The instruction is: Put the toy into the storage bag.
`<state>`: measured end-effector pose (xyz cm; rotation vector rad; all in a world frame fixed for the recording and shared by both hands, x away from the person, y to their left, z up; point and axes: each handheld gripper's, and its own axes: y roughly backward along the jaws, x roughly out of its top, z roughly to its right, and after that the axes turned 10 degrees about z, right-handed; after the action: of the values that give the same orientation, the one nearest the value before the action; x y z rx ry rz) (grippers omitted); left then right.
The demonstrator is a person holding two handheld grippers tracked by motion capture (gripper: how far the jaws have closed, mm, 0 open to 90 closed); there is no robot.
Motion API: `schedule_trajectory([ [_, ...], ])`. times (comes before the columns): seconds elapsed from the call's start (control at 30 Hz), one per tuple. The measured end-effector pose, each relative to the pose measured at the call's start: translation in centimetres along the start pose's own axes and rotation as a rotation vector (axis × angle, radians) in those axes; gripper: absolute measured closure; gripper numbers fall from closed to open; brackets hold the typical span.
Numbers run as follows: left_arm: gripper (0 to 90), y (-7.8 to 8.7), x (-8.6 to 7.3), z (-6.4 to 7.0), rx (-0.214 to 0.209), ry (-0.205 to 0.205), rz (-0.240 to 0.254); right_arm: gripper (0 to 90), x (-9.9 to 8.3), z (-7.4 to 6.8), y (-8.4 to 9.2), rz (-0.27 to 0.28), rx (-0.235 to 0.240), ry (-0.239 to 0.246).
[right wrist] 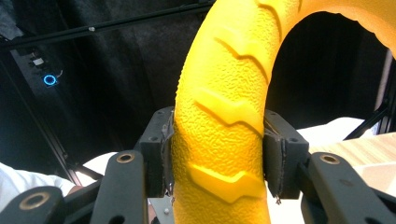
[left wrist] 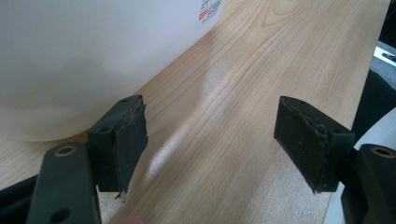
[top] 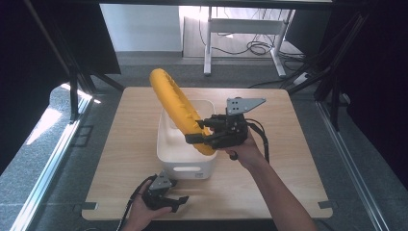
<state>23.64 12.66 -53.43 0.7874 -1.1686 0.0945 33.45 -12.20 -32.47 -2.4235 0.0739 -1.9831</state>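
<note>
Left gripper [left wrist: 210, 149] seen from its own camera, both black jaws rising from bottom edge. Jaws stand wide apart, nothing between them. One jaw at 8 o'clock, other at 4 o'clock; worn dark pads [left wrist: 130, 144] face each other across gap. Light wooden table [left wrist: 261, 93] runs beneath, grain slanting toward 1 o'clock, pale sheen in middle. White bin [left wrist: 93, 56] wall occupies 10 to 12 o'clock, resting on table, close behind 8 o'clock jaw. Small red-marked label [left wrist: 210, 7] on bin at 12 o'clock.
</note>
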Motion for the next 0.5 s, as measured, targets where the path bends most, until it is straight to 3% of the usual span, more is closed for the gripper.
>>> schedule_trajectory([
  [0.5,25.6,0.0,0.0,0.0,0.000,0.000,-0.003,51.2,-1.9,1.2,-0.6,-0.057,-0.016,-0.030],
])
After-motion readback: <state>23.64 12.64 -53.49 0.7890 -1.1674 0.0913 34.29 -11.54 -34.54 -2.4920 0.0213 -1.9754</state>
